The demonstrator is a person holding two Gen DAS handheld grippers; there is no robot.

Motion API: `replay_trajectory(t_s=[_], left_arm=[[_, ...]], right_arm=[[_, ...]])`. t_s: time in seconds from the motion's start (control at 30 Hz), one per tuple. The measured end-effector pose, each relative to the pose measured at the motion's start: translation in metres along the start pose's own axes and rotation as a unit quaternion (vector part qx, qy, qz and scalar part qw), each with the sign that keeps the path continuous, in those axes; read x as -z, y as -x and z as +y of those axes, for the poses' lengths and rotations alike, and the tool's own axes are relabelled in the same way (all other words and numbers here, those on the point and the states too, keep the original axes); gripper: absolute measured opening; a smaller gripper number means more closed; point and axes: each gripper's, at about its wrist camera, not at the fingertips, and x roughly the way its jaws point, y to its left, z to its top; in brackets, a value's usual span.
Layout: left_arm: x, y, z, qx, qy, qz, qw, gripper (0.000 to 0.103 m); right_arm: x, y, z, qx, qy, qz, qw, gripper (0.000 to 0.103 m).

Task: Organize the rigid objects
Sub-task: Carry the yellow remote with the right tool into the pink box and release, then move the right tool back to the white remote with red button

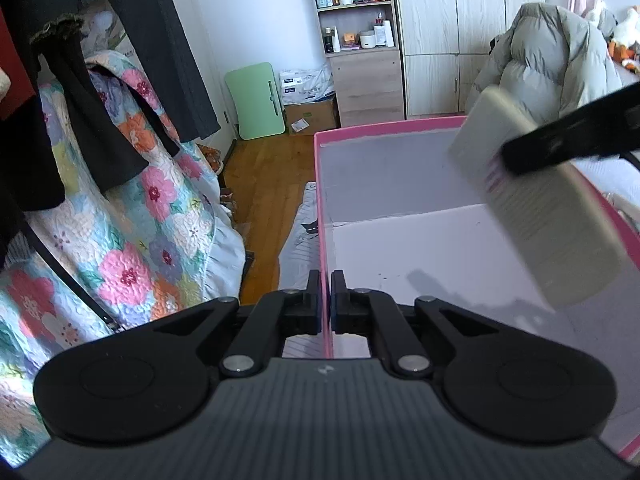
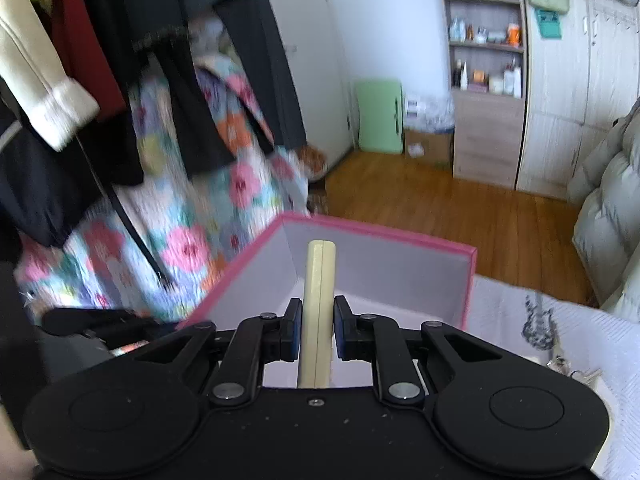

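While left claw (image 1: 325,280) pinches the box (image 1: 319,184) wall, right claw (image 2: 317,306) grips a cream case (image 2: 318,280) above box.

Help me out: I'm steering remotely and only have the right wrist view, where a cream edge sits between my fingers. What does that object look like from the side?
Observer: In the left wrist view it is a flat cream case with rounded corners and fine print on its face, clamped by the right gripper.
Operator: Is it over the box yet?
Observer: Yes, it hangs tilted above the pink box, over its right side, and is not resting on the floor of the box.
Operator: Anything in the box already?
Observer: The part the left wrist view shows is bare.
Operator: And the left gripper?
Observer: The left gripper is shut on the box's left wall, one finger on each side of it.
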Motion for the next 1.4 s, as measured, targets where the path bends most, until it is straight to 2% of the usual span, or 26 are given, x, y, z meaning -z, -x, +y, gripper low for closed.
replay_trajectory(t_s=[0.07,0.13,0.27,0.33,0.43,0.57,0.73,0.8,0.9,0.93,0.97,1.1,1.13,1.27,1.4], left_arm=[[0.0,0.001,-0.003,-0.006,-0.009,-0.001,0.9999,0.004],[0.0,0.002,-0.005,-0.008,-0.014,-0.002,0.9999,0.004],[0.001,0.003,-0.007,-0.013,-0.021,-0.003,0.9997,0.004],[0.002,0.004,-0.007,-0.014,-0.02,-0.005,0.9997,0.004],[0.003,0.006,-0.009,-0.016,-0.023,-0.011,0.9995,0.004],[0.002,0.006,-0.011,-0.017,-0.02,-0.01,0.9996,0.004],[0.001,0.008,-0.01,-0.018,-0.023,-0.008,0.9996,0.004],[0.0,0.007,-0.009,-0.017,-0.023,-0.008,0.9995,0.004],[0.0,0.006,-0.006,-0.016,-0.021,-0.008,0.9996,0.004],[-0.001,0.005,-0.006,-0.015,-0.02,-0.008,0.9997,0.004],[-0.001,0.005,-0.006,-0.015,-0.02,-0.008,0.9997,0.004],[-0.001,0.005,-0.005,-0.015,-0.018,-0.008,0.9997,0.004],[-0.002,0.005,-0.005,-0.015,-0.017,-0.008,0.9997,0.004],[-0.002,0.003,-0.004,-0.015,-0.018,-0.009,0.9997,0.004],[-0.002,0.002,-0.003,-0.017,-0.021,-0.008,0.9996,0.004]], right_arm=[[-0.002,-0.016,-0.001,-0.021,-0.014,0.034,0.999,0.02],[-0.003,-0.029,0.003,-0.021,-0.017,0.06,0.998,0.02],[-0.011,-0.05,0.014,0.007,0.014,0.087,0.996,0.02],[-0.018,-0.063,0.02,0.035,0.022,0.11,0.993,0.02],[-0.027,-0.087,0.026,0.052,0.011,0.143,0.988,0.02],[-0.028,-0.112,0.015,0.022,-0.057,0.177,0.982,0.02],[-0.015,-0.116,0.001,-0.012,-0.142,0.185,0.972,0.021],[-0.012,-0.116,-0.006,-0.034,-0.18,0.188,0.965,0.024],[-0.007,-0.11,-0.018,-0.098,-0.247,0.192,0.945,0.025],[-0.008,-0.107,-0.018,-0.108,-0.251,0.192,0.942,0.025],[-0.009,-0.1,-0.016,-0.108,-0.244,0.187,0.945,0.025],[-0.015,-0.052,-0.002,-0.093,-0.155,0.141,0.973,0.025],[-0.018,-0.038,-0.001,-0.092,-0.14,0.132,0.977,0.026],[-0.015,0.024,-0.007,-0.088,-0.107,0.088,0.986,0.034],[-0.001,0.075,-0.037,-0.065,-0.11,0.056,0.99,0.034]])
